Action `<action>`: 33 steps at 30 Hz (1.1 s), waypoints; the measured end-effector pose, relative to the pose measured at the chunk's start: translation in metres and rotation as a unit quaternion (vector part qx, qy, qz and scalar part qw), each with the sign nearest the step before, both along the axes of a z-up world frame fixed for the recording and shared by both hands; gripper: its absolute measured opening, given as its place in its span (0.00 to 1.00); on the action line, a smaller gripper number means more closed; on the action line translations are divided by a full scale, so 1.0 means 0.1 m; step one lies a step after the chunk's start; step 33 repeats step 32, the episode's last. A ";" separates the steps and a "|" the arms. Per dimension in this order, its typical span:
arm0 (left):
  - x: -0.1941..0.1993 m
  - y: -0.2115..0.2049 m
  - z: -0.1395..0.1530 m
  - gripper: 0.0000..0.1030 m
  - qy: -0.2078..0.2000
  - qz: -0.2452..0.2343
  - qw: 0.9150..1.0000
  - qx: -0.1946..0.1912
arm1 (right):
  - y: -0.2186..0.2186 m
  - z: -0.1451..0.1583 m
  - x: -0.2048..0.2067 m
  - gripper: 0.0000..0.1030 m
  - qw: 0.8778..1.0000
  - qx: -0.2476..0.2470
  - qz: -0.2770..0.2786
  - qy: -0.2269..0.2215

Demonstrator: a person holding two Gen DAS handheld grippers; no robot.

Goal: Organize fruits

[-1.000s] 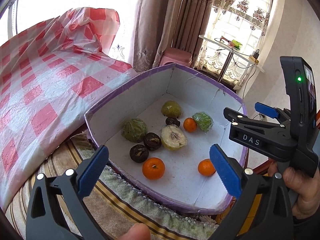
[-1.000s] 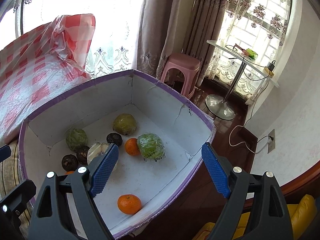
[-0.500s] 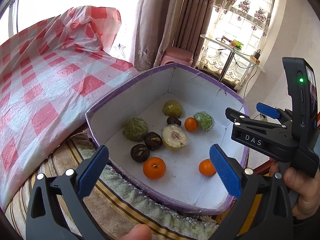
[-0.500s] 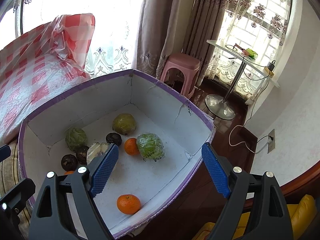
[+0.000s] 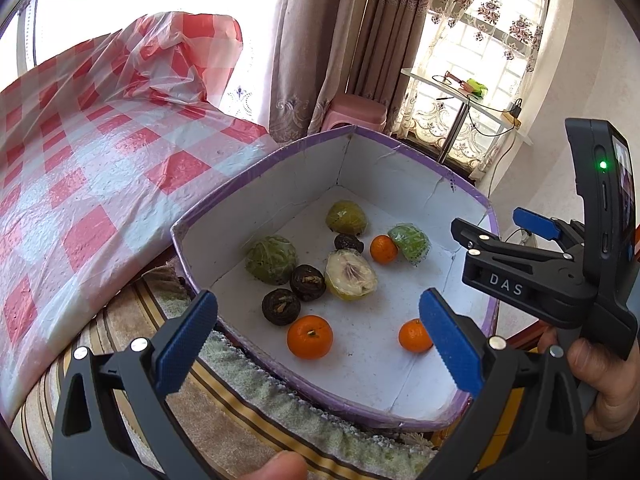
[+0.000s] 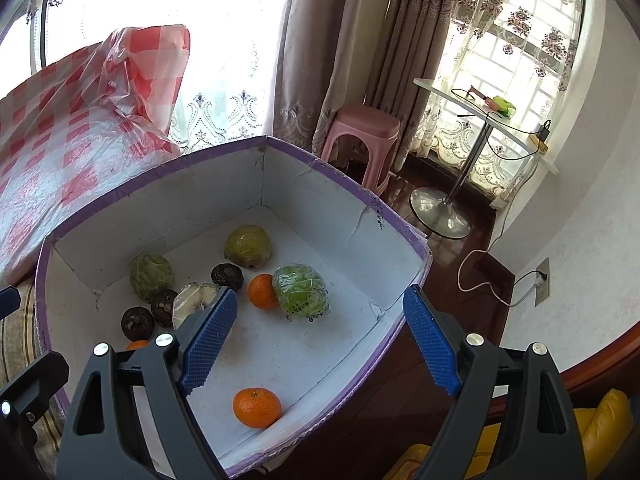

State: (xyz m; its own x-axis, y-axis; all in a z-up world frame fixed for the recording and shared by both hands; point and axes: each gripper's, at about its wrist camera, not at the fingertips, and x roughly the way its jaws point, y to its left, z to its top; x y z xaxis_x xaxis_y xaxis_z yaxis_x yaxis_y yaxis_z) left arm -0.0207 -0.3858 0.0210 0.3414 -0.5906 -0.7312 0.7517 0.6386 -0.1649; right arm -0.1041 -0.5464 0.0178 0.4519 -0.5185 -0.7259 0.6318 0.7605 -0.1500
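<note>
A white box with a purple rim [image 5: 256, 184] [image 6: 152, 176] holds the fruit. Inside lie three oranges [image 5: 309, 337] [image 5: 414, 335] [image 5: 383, 248], a cut pale half fruit [image 5: 350, 275], wrapped green fruits [image 5: 271, 260] [image 5: 409, 243] [image 5: 346, 217] and dark round fruits [image 5: 281, 306] [image 5: 307, 277]. My left gripper [image 5: 318, 340] is open and empty above the box's near edge. My right gripper [image 6: 318, 340] is open and empty over the box's right side, above one orange [image 6: 257, 407]. The right gripper also shows in the left wrist view [image 5: 532, 264].
A red-and-white checked plastic cover [image 5: 80, 168] lies left of the box. A striped towel [image 5: 224, 396] lies under the box's near edge. A pink stool [image 6: 362, 136], a small side table [image 6: 480, 120] and curtains stand behind. Yellow cushion [image 6: 600, 432] at lower right.
Both views have shifted very slightly; the box and fruit sit a touch lower right in the left wrist view. Both grippers stay open and empty.
</note>
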 end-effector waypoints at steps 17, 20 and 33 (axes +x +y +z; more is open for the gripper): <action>0.10 -0.18 -0.05 0.98 0.012 0.002 1.000 0.023 | -0.03 -0.04 -0.02 0.80 1.000 0.002 -0.003 0.003; 0.11 -0.22 -0.07 0.98 0.005 0.010 1.000 0.027 | -0.04 -0.05 -0.03 0.80 1.000 0.002 -0.005 0.003; 0.06 -0.30 -0.05 0.98 -0.001 -0.003 0.999 0.035 | -0.06 -0.06 -0.03 0.80 1.000 0.003 -0.006 0.003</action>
